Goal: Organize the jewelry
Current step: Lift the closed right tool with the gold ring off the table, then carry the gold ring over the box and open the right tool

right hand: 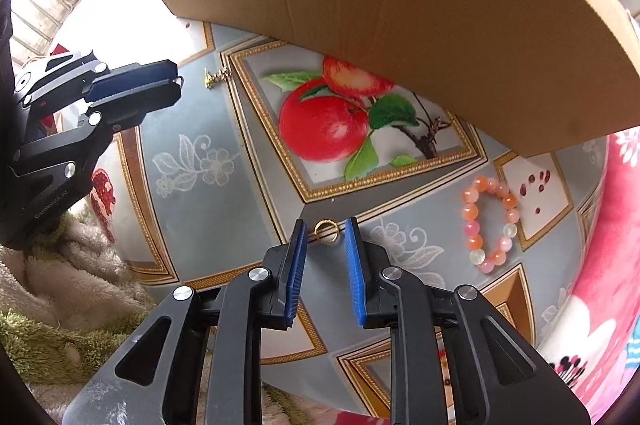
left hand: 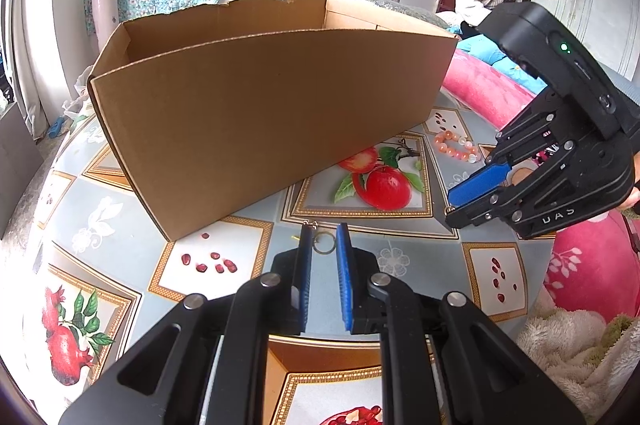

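The right gripper [right hand: 325,225] points down at the worktop [right hand: 248,185], jaws narrowly apart around a gold ring [right hand: 327,232], not pressing it. The left gripper [left hand: 323,229] is nearly shut, seemingly empty. Closing squarely should lift the ring. Farther off lie a bead bracelet [right hand: 490,225] and the cardboard box [right hand: 400,5].

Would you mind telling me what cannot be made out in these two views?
- Cardboard box floor and contents: hidden by its near wall, both views.
- Small gold piece beside the box: too small to identify, right wrist view.
- Bead bracelet: partly behind the right gripper, left wrist view.
- Thin ring held at the left gripper's tips: type too small to tell, either view.
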Demonstrator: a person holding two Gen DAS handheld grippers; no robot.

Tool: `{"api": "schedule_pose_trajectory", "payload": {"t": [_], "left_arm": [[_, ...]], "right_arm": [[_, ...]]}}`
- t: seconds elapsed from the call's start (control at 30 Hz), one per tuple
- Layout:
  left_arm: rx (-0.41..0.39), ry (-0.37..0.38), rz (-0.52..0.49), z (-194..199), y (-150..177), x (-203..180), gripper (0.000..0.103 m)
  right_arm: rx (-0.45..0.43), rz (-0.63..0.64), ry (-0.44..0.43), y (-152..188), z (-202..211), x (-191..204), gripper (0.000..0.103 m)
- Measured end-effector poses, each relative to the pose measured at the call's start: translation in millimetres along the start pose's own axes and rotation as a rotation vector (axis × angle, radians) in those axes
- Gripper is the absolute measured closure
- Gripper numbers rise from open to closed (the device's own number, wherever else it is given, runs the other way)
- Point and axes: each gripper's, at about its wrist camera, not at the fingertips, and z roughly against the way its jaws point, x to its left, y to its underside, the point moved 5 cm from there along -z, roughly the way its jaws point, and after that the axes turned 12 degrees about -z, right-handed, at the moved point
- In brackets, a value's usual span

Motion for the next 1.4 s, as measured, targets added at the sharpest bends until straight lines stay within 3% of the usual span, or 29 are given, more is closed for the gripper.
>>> {"api": "schedule_pose_trajectory", "payload": {"t": [0.13,0.9,1.13,1.4], "left_arm": [[0.001,-0.001,0.004,-0.7,0.4,2.0,0.091],[-0.017,-0.007,0.016,5.8,-2.7,2.7,0.091],[-0.059,-0.032,-0.008,34.8,-17.0,-2.5,0.091],[-0.226,0.026,0.021,90.0,-73.0,10.7,0.091]], "right_arm": [[-0.002,0.014,0.009,3.3,-1.7,5.0,0.093],[-0.055,0.027,0.0,8.5,12.7,6.7,0.093],[-0.185,0.024,-0.033,6.5,63.6,13.2,0.093],[-0.425,0.058,-0.101,-14.0,149.7,14.7,0.093]]}}
